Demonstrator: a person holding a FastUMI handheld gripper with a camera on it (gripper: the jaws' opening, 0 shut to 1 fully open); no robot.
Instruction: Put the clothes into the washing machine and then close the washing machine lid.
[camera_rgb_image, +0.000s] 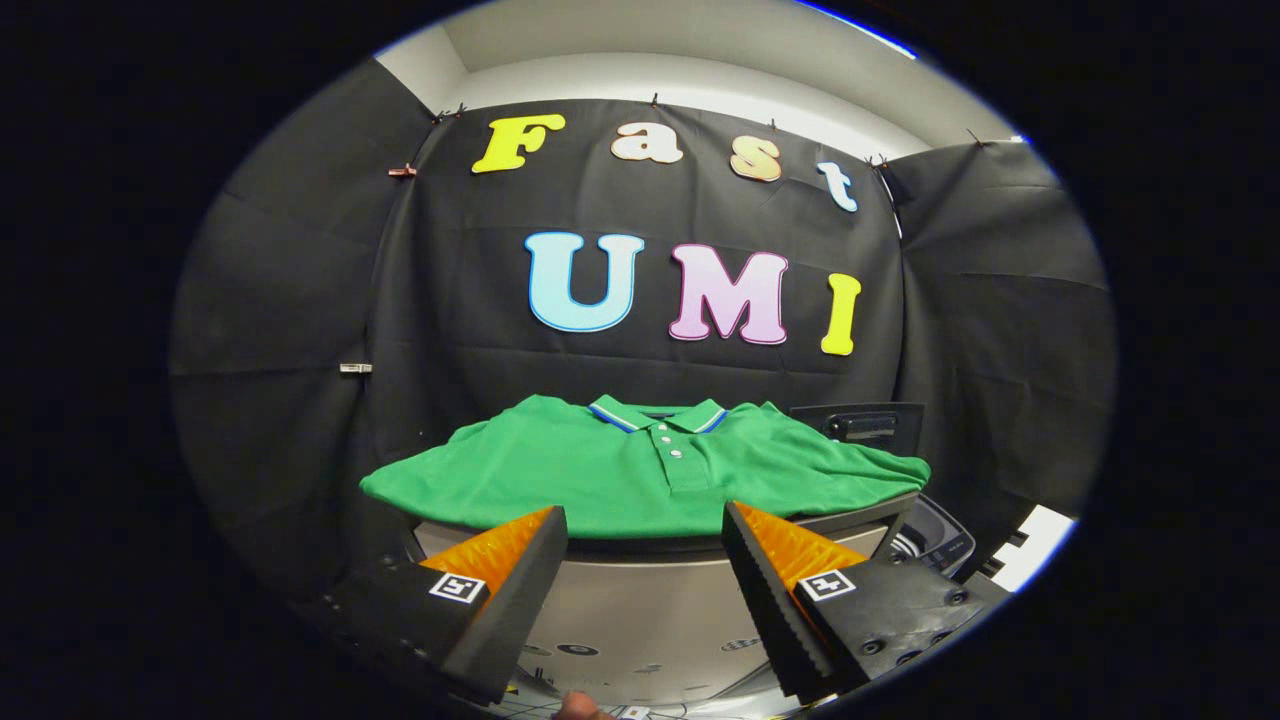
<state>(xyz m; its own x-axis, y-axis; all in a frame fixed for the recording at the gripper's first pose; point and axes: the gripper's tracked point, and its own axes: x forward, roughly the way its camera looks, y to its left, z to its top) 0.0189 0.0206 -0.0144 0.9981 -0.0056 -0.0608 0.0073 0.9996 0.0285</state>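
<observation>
A green polo shirt (640, 470) with a blue-and-white striped collar lies spread flat over the top of the grey washing machine (640, 600), its sleeves hanging past both sides. My gripper (645, 535) is open, its two orange-and-black fingers wide apart, nothing between them. The fingertips stand just short of the shirt's front hem, in front of the machine's grey front panel. The dark raised lid (862, 425) stands behind the shirt's right shoulder. Whatever opening the machine has is hidden under the shirt.
To the right of the machine sits a dark rounded appliance part (935, 540), and past it a black-and-white patterned board (1030, 545). Black cloth walls close in behind and on both sides. Round stickers mark the machine's front low down.
</observation>
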